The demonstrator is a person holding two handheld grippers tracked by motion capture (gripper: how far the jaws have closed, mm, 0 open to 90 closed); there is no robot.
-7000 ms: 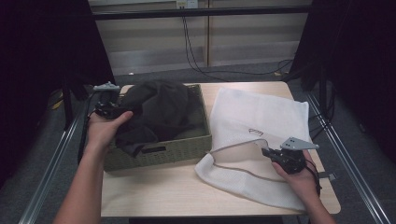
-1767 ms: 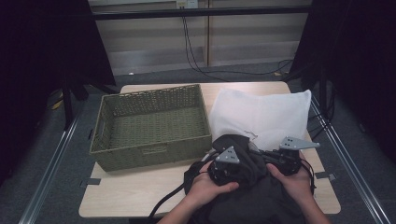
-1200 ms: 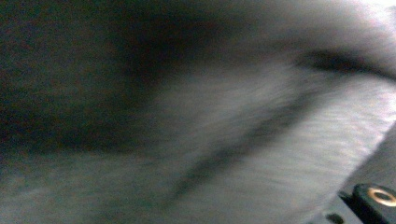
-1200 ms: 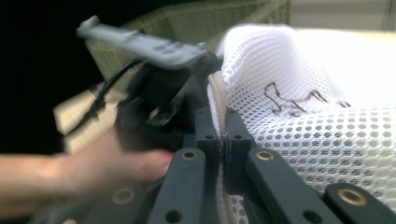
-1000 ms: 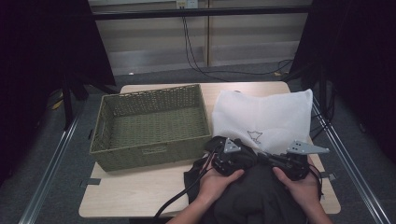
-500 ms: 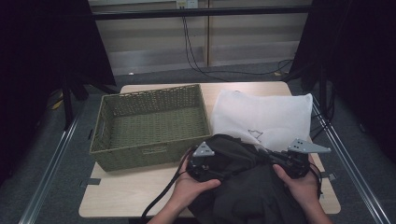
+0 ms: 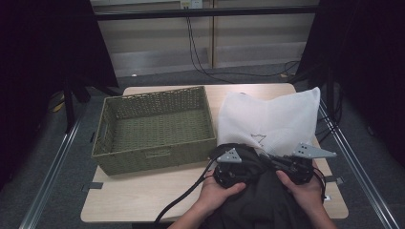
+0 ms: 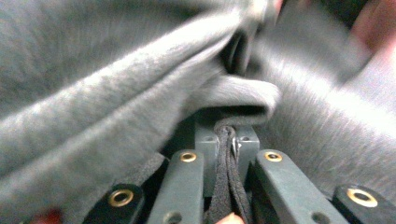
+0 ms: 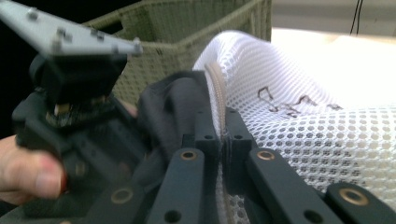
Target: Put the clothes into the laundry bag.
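A dark grey garment (image 7: 267, 202) lies bunched at the table's front edge, its top at the mouth of a white mesh bag (image 7: 272, 119). My left gripper (image 7: 247, 166) has just been closing and is shut on a fold of the grey garment (image 8: 140, 107); the fabric is pinched between the jaws (image 8: 227, 135). Beside it, my right gripper (image 7: 276, 163) is shut on the mesh bag's beige corded rim (image 9: 215, 79), holding the opening up. In the right gripper view the jaws (image 9: 223, 136) meet on that rim, the dark cloth (image 9: 173, 107) sits just left of it, and the left gripper (image 9: 70, 121) is close by.
An empty green wicker basket (image 7: 153, 160) stands on the left half of the wooden table (image 7: 143, 198). A black cable (image 7: 184, 195) trails from the left gripper over the front edge. Metal rails run along both sides of the table.
The left gripper has shifted right, from the garment's left side to close beside the right gripper at the bag's mouth. The right gripper has stayed put.
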